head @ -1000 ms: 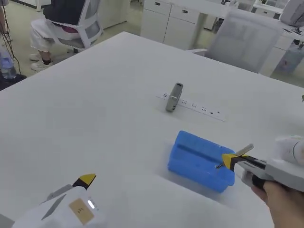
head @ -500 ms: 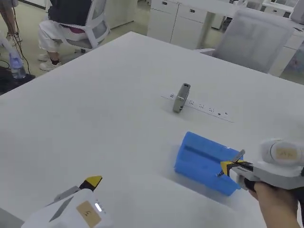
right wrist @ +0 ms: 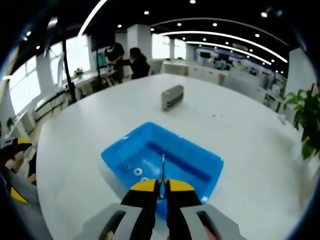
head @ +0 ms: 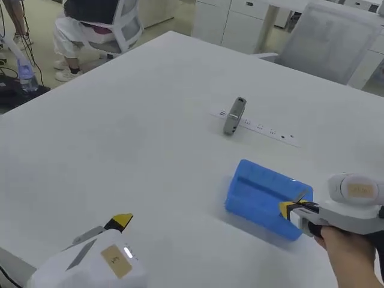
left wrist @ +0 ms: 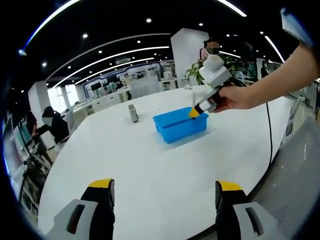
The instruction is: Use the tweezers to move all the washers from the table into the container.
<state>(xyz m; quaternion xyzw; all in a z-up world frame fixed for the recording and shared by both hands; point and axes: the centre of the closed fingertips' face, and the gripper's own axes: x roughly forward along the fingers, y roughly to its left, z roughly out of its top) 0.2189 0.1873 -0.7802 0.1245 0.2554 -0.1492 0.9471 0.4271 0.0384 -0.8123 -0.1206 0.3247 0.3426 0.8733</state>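
Observation:
The blue container [head: 264, 191] sits on the white table [head: 138, 138]; in the right gripper view a few small washers [right wrist: 137, 171] lie on the floor of the blue container [right wrist: 200, 162]. My right gripper [head: 288, 209] hovers over its near right corner, shut on thin metal tweezers [head: 302, 196]. From the right gripper [right wrist: 161, 186] the tweezers [right wrist: 162, 167] point down into the box, tips empty. My left gripper [head: 119, 222] is at the near left, well away. Its own view shows the left gripper [left wrist: 165, 186] open and empty, facing the container [left wrist: 180, 125] and the right gripper [left wrist: 199, 110].
A grey block [head: 234, 115] stands on a flush socket strip [head: 264, 128] beyond the container. Office chairs [head: 324, 42] and a seated person [head: 90, 24] are past the table's far edges. The near table edge runs under my left gripper.
The head camera has shifted, so everything sits a little lower and to the right. The right gripper stays over the container's near right corner and the tweezers look tipped more steeply. The left gripper holds still.

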